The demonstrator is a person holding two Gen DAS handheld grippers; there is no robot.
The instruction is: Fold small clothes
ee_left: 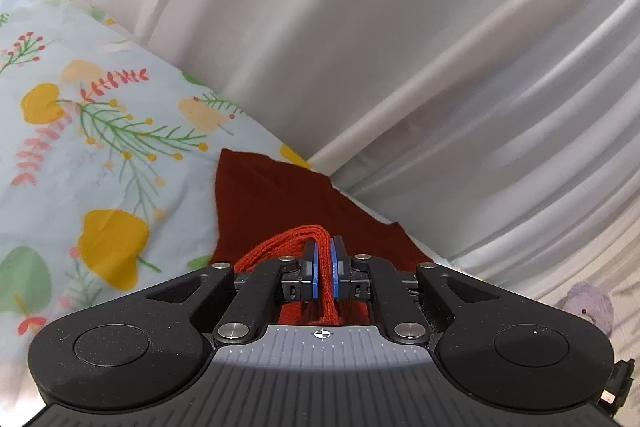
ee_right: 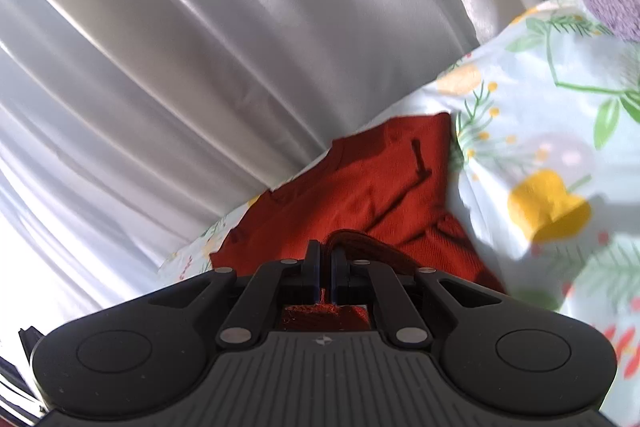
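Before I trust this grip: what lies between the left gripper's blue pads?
In the left wrist view, a bunched ribbed edge of the red knit garment lies clamped between the left gripper's pads; nothing else shows there.

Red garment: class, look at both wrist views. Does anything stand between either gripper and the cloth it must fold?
Nothing visible does. The left gripper is shut on a bunched edge of the red garment, and the right gripper is shut on another edge. The rest drapes ahead over the floral sheet.
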